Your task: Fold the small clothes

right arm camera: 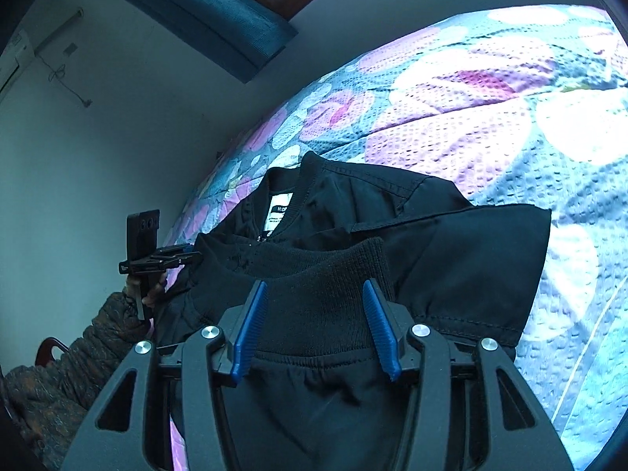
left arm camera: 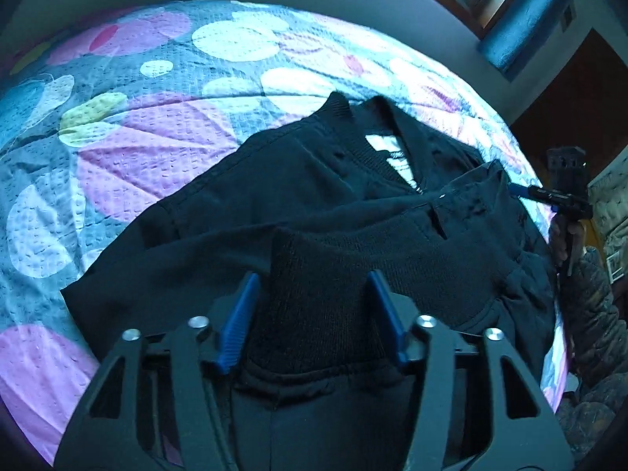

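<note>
A small black jacket (left arm camera: 298,180) with ribbed collar and white neck label lies on the bed; it also shows in the right wrist view (right arm camera: 451,243). Its ribbed bottom hem is folded up toward the collar. My left gripper (left arm camera: 314,286) stands with its blue pads (left arm camera: 239,322) wide apart around the left hem corner (left arm camera: 314,294). My right gripper (right arm camera: 316,294) stands the same way around the right hem corner (right arm camera: 314,306). The cloth lies between the pads without being pinched. Each gripper shows in the other's view, the right one (left arm camera: 518,190) and the left one (right arm camera: 184,253).
A quilted bedspread (left arm camera: 157,137) with pink, white and yellow spots covers the bed. A grey wall (right arm camera: 98,137) and a window with a blue curtain roll (right arm camera: 219,19) lie behind it. The person's sleeve (right arm camera: 70,373) is at the bed's edge.
</note>
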`<move>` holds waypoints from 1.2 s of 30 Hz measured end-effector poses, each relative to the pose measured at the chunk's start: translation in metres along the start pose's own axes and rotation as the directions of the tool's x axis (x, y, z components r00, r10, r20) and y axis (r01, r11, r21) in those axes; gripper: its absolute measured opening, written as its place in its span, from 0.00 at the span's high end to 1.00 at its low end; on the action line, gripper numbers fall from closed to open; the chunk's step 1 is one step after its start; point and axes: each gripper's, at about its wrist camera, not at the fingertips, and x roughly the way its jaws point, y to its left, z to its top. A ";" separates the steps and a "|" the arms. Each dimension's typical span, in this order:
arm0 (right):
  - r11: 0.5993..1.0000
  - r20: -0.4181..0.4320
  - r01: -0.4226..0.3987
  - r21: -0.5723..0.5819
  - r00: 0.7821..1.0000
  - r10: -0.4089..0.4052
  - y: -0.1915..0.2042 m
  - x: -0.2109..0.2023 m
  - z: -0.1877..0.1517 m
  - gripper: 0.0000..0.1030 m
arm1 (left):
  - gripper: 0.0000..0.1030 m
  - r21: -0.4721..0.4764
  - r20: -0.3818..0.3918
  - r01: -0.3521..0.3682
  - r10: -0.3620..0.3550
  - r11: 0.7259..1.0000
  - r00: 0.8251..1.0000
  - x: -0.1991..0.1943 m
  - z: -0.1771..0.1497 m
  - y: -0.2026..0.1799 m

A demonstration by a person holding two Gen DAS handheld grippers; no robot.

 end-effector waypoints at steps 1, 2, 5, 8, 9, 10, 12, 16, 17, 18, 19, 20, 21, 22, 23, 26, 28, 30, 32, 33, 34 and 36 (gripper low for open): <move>1.000 -0.002 0.007 -0.013 1.000 -0.007 0.001 0.001 0.000 0.51 | 0.53 0.006 -0.006 -0.007 0.007 1.000 1.000 0.002 0.000 -0.002; 1.000 -0.003 0.013 -0.020 1.000 -0.013 0.003 0.001 0.000 0.51 | 0.54 0.019 -0.007 -0.027 0.027 0.999 1.000 0.003 -0.001 -0.004; 0.997 -0.018 0.049 -0.051 0.999 -0.050 0.009 0.006 0.000 0.74 | 0.59 0.060 0.007 -0.077 0.076 0.995 0.997 0.003 -0.002 -0.013; 0.988 -0.053 0.111 -0.108 0.992 -0.117 0.018 0.012 -0.001 0.81 | 0.62 0.088 0.013 -0.106 0.105 0.991 0.994 0.002 -0.003 -0.017; 0.986 -0.048 0.114 -0.122 0.991 -0.121 0.020 0.011 0.000 0.81 | 0.62 0.090 0.013 -0.111 0.111 0.990 0.994 0.003 -0.004 -0.017; 0.985 -0.039 0.119 -0.126 0.991 -0.124 0.020 0.009 0.001 0.81 | 0.62 0.090 0.013 -0.113 0.112 0.990 0.994 0.003 -0.004 -0.018; 0.986 -0.009 0.138 -0.097 0.990 -0.139 0.016 0.003 0.005 0.74 | 0.62 0.081 0.014 -0.109 0.109 0.991 0.994 0.002 -0.004 -0.016; 0.984 0.026 0.173 -0.034 0.985 -0.172 0.001 -0.003 0.010 0.50 | 0.62 0.054 0.013 -0.111 0.110 0.992 0.994 0.006 -0.004 -0.012; 0.980 0.014 0.193 -0.040 0.981 -0.193 0.001 0.001 0.010 0.50 | 0.62 0.046 0.013 -0.112 0.111 0.993 0.994 0.007 -0.004 -0.011; 0.980 0.001 0.194 -0.047 0.981 -0.195 0.001 0.005 0.010 0.53 | 0.62 0.036 0.013 -0.113 0.113 0.993 0.994 0.008 -0.003 -0.011; 0.981 -0.009 0.184 -0.056 0.983 -0.185 0.002 0.008 0.010 0.62 | 0.63 0.031 0.016 -0.118 0.118 0.993 0.993 0.008 -0.004 -0.011; 0.981 -0.016 0.177 -0.076 0.984 -0.179 0.006 0.011 0.009 0.84 | 0.65 0.032 0.023 -0.134 0.133 0.991 0.991 0.007 -0.004 -0.013; 0.974 -0.008 0.206 -0.094 0.978 -0.207 0.010 0.011 0.008 0.88 | 0.72 0.035 0.031 -0.151 0.150 0.988 0.988 0.006 -0.005 -0.014; 0.968 0.010 0.226 -0.106 0.974 -0.226 0.015 0.009 0.008 0.90 | 0.79 0.037 0.046 -0.175 0.174 0.984 0.984 0.003 -0.005 -0.016; 0.968 0.027 0.224 -0.109 0.975 -0.222 0.020 0.005 0.007 0.91 | 0.82 0.031 0.059 -0.190 0.188 0.981 0.980 0.001 -0.006 -0.017; 0.965 0.082 0.229 -0.129 0.972 -0.220 0.033 -0.007 0.008 0.91 | 0.87 0.000 0.105 -0.208 0.207 0.978 0.973 -0.009 -0.007 -0.018; 0.962 0.119 0.231 -0.144 0.969 -0.215 0.043 -0.014 0.013 0.91 | 0.89 -0.005 0.125 -0.231 0.230 0.973 0.965 -0.012 -0.005 -0.020; 0.959 0.161 0.236 -0.156 0.964 -0.211 0.051 -0.017 0.022 0.92 | 0.89 -0.009 0.154 -0.264 0.263 0.964 0.953 -0.017 0.002 -0.023; 0.957 0.190 0.243 -0.155 0.958 -0.213 0.055 -0.015 0.035 0.92 | 0.90 -0.020 0.199 -0.294 0.291 0.956 0.936 -0.025 0.017 -0.024; 0.953 0.200 0.261 -0.156 0.953 -0.228 0.055 -0.012 0.043 0.92 | 0.90 -0.027 0.216 -0.302 0.301 0.953 0.929 -0.028 0.023 -0.023; 0.951 0.210 0.270 -0.150 0.949 -0.236 0.054 -0.010 0.049 0.92 | 0.90 -0.046 0.238 -0.311 0.312 0.949 0.920 -0.032 0.034 -0.020; 0.954 0.217 0.274 -0.123 0.945 -0.244 0.045 0.000 0.066 0.92 | 0.90 -0.069 0.253 -0.322 0.329 0.944 0.910 -0.031 0.051 -0.012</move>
